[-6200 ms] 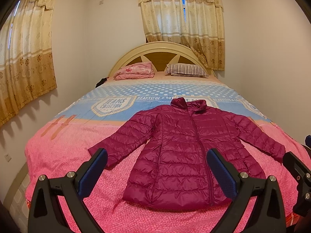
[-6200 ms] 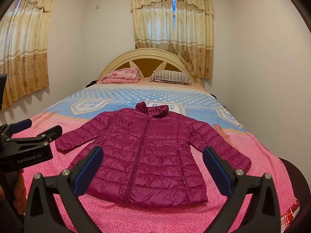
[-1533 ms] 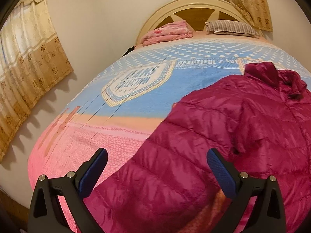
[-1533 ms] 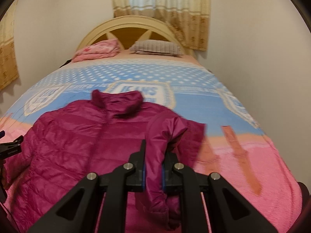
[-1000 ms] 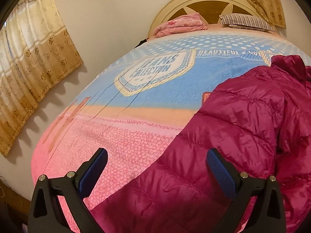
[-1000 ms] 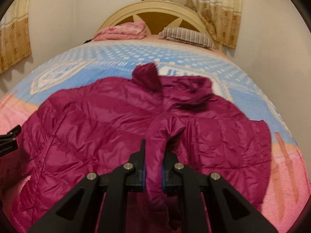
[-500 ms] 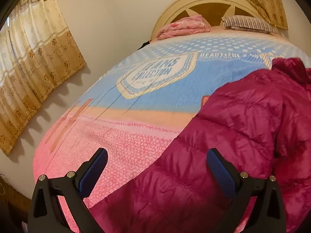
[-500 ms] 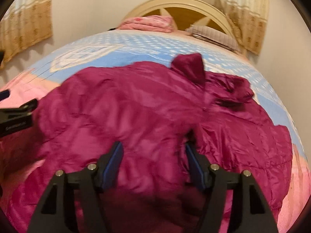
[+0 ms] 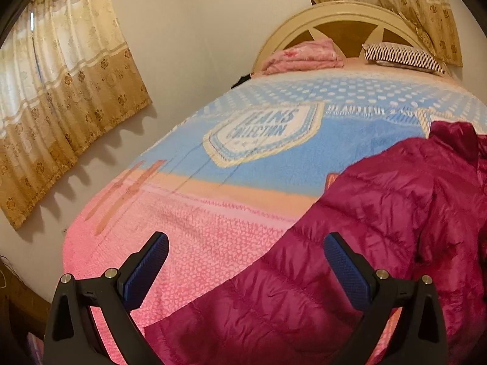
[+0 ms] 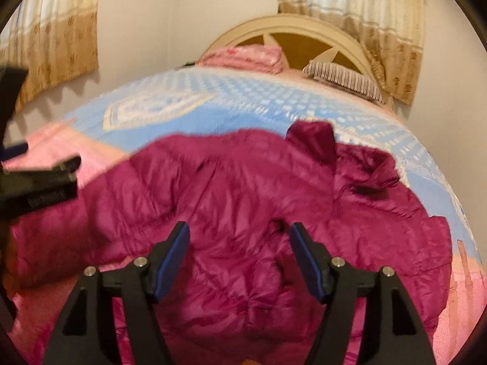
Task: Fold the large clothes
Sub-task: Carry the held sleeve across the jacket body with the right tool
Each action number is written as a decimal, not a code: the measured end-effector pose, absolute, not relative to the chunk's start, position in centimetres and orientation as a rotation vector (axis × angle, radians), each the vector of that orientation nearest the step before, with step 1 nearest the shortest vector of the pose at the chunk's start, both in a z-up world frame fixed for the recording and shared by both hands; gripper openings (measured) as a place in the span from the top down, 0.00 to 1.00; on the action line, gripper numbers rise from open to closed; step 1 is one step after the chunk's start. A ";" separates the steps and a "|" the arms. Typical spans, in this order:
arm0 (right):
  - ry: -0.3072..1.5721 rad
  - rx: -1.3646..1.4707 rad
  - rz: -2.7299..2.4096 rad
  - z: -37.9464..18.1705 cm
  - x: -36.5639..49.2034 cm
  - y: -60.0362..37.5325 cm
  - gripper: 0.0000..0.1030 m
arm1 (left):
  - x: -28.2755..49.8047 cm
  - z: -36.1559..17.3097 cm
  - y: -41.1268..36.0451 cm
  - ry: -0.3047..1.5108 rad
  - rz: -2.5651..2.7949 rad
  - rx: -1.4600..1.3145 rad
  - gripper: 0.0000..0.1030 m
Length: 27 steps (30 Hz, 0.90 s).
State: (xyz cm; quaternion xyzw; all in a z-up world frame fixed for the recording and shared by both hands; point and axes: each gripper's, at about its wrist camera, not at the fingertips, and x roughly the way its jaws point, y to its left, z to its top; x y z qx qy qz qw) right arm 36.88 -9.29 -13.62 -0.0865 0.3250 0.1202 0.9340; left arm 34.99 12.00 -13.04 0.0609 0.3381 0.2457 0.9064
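Observation:
A magenta puffer jacket (image 10: pixel 243 176) lies on the bed with its collar (image 10: pixel 313 140) toward the headboard, and its right sleeve lies folded in over the front. My right gripper (image 10: pixel 239 228) hovers just above the middle of the jacket. Its jaws are opening, and only the jacket's surface shows below the gap; the pads grip nothing. In the left wrist view the jacket (image 9: pixel 395 213) fills the lower right. My left gripper (image 9: pixel 245 240) stands wide open over the jacket's left edge and the pink blanket, holding nothing. The left gripper's body (image 10: pixel 39 188) shows at the left edge of the right wrist view.
The bed (image 9: pixel 197 213) wears a pink and blue blanket. A folded pink cloth (image 9: pixel 304 56) and a striped pillow (image 9: pixel 404 56) lie by the arched headboard (image 9: pixel 344 12). A curtained wall (image 9: pixel 61 106) runs close along the bed's left side.
My right gripper let go of the sleeve and its jaws spread apart; the sleeve now lies on the jacket's front. The right view swung left. The left gripper rose slightly.

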 end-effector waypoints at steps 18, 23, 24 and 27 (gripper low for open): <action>0.612 -0.075 -0.022 -11.2 37.7 -21.1 0.54 | 36.7 -10.6 -5.3 0.661 0.252 0.197 0.01; 0.620 -0.068 -0.119 -11.9 37.7 -26.7 0.54 | 37.9 -12.4 -10.2 0.676 0.200 0.254 0.01; 0.629 -0.049 -0.139 -12.1 37.9 -28.4 0.58 | 38.2 -12.8 -10.8 0.682 0.197 0.263 0.01; 0.649 -0.008 -0.190 -12.6 38.4 -32.4 0.64 | 38.8 -14.2 -12.5 0.675 0.216 0.319 0.01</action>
